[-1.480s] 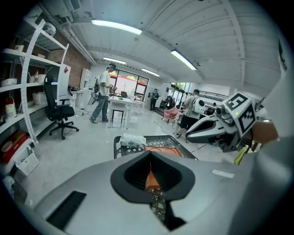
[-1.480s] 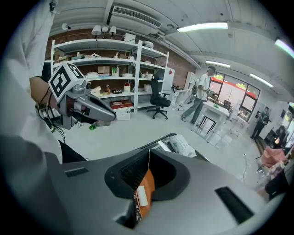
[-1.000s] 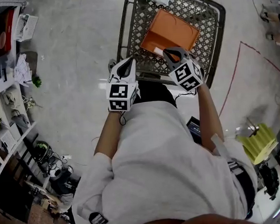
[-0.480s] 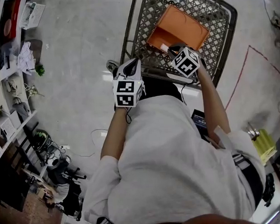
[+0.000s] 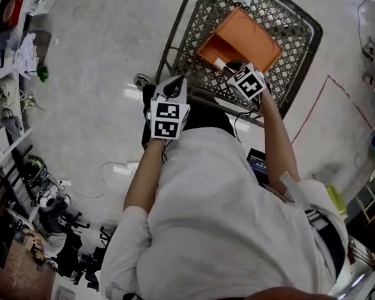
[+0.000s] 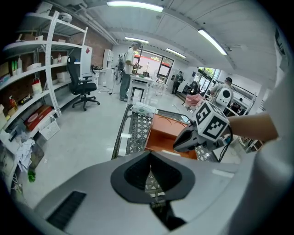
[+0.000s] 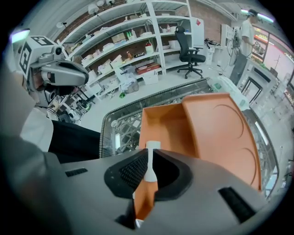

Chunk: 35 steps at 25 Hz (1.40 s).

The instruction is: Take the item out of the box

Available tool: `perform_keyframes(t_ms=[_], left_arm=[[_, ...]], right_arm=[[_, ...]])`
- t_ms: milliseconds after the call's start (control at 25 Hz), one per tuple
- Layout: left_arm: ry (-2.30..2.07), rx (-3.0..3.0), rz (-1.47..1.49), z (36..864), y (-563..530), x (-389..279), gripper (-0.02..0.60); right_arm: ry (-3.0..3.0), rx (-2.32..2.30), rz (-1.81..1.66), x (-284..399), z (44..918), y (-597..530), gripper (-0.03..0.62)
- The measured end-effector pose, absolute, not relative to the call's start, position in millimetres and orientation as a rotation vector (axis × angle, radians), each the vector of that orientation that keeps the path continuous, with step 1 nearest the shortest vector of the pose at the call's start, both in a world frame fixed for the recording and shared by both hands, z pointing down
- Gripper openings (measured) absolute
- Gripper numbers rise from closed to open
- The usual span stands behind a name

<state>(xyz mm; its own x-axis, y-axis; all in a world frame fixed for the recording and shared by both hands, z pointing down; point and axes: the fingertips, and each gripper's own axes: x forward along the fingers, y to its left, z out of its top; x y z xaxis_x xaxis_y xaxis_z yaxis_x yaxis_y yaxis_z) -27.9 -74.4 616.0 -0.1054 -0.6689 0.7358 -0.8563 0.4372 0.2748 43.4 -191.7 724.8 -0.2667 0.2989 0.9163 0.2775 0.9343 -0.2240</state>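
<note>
CHANGE: right claw [image 5: 232, 67] lowered, jaws together, to open orange box [image 5: 247, 36] at 1 o'clock | ITEM: white piece [image 7: 151, 146] at tips, grip unconfirmed | LEFT: left claw [image 5: 177, 81] closed, idle | STATUS: extraction pending

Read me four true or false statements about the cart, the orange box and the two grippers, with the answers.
The orange box lies in the mesh cart. True.
The box is closed. False: its lid is folded open.
The right gripper has its jaws together. True.
The left gripper reaches into the box. False: it is at the cart's near rim, outside the box.
</note>
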Motion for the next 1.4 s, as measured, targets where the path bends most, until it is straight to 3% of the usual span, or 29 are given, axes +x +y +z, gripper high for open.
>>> perform_keyframes(t_ms=[160, 240, 360, 800, 1400], left_arm=[[-1.827, 1.278, 0.288, 621, -65, -34, 0.011], [-1.828, 1.273, 0.286, 619, -62, -33, 0.011], [-1.824, 1.265, 0.29, 619, -57, -32, 0.011], [-1.839, 1.239, 0.268, 622, -49, -39, 0.011], [-1.816, 1.229, 0.271, 628, -47, -40, 0.011]], right_arm=[[-1.841, -0.422, 0.055, 41, 737, -192, 0.012], [-1.82, -0.437, 0.056, 42, 740, -191, 0.097], [-1.801, -0.445, 0.061, 38, 743, -194, 0.121], [-1.708, -0.45, 0.061, 44, 767, -197, 0.08], [-1.742, -0.422, 0.255, 40, 772, -197, 0.115]])
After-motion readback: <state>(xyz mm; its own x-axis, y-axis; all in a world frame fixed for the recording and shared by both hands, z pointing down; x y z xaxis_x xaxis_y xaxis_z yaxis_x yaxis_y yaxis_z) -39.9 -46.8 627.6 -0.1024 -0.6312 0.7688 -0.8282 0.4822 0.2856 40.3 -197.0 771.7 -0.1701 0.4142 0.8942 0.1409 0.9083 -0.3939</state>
